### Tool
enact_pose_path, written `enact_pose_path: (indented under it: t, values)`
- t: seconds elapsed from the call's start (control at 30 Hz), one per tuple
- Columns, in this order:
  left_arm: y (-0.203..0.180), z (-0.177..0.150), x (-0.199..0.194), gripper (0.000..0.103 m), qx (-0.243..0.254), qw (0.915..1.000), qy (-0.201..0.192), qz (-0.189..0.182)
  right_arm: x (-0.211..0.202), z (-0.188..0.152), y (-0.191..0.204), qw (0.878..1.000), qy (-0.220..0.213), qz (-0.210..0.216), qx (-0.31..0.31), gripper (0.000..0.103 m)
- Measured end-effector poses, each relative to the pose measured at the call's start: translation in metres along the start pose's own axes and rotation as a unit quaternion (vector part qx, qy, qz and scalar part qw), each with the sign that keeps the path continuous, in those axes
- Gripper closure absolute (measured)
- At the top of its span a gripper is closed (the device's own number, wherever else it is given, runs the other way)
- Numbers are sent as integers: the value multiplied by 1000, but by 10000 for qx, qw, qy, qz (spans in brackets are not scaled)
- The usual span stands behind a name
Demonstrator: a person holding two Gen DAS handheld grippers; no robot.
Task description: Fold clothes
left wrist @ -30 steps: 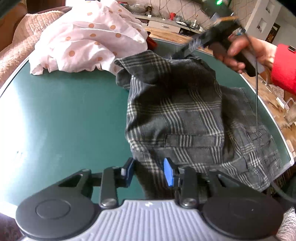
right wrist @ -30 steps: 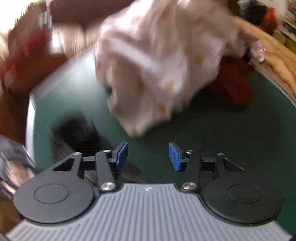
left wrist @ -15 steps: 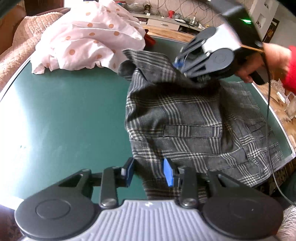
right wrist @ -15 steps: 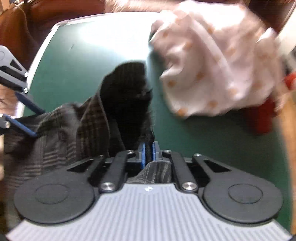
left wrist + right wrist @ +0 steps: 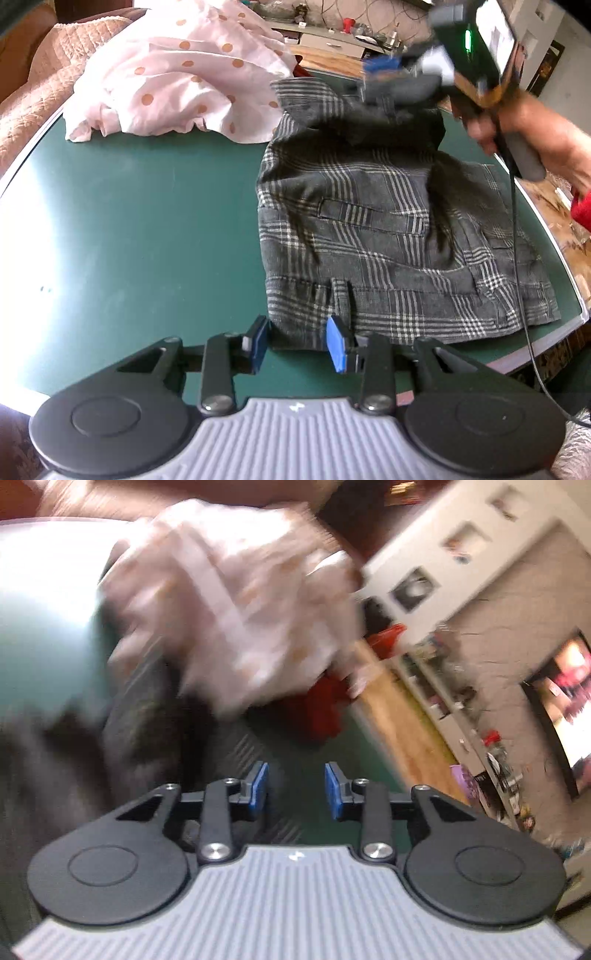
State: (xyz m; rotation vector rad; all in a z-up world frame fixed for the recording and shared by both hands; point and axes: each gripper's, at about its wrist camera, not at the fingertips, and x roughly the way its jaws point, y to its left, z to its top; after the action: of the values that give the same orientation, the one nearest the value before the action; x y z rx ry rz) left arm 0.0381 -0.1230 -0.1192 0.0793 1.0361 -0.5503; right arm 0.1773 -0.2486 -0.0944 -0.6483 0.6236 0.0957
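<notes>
Grey plaid cotton shorts (image 5: 384, 236) lie part-folded; left gripper (image 5: 297, 343) and right gripper (image 5: 295, 790) gape empty (right view blurred). Next fold likely needs a grip on the hem.

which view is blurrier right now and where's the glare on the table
Right wrist view: heavy motion smear over the polka-dot garment and plaid shorts; only the right gripper is crisp. Left wrist view: mostly sharp, but the right gripper's head is smeared, and white glare washes the green table at left.
</notes>
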Motion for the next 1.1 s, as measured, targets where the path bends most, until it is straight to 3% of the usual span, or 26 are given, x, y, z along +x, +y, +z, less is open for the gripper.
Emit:
enact_pose_path:
  t: [0.07,0.17,0.3,0.37,0.47,0.53,0.63,0.77,0.83,0.93,1.03,1.1]
  values:
    - [-4,5,-2,64,71,9999,-128,26,-7,17,-24,9938,-237,825,701,64]
    - [-13,15,-4,64,213,9992,-333,57,-7,39,-36,9751,-111,2035,879,64]
    - [-24,23,4,56,400,9982,-450,40,7,52,-10,9642,439,2610,151,65]
    - [-24,24,8,56,392,9983,-418,49,12,52,8,9634,662,2584,-272,95]
    - [-18,21,13,56,347,9991,-229,114,15,47,16,9663,818,2413,-378,97]
    - [-13,15,19,55,299,9995,-96,89,23,49,8,9721,809,2200,-21,98]
    - [-15,14,20,55,401,9990,-111,135,43,46,-19,9712,939,2051,770,98]
    - [-16,13,20,55,458,9988,-109,139,78,27,-13,9755,1301,1568,825,95]
    - [-14,12,19,55,440,9989,-114,97,72,20,-15,9813,1026,1377,875,90]
    - [-8,10,14,55,317,9994,-128,-47,57,12,-20,9878,469,1108,993,72]
    - [2,8,-1,53,125,9990,-409,-84,41,3,-25,9903,-90,835,1108,71]
    - [6,11,-13,42,92,9977,-677,-45,17,-9,-33,9855,-374,871,1405,71]
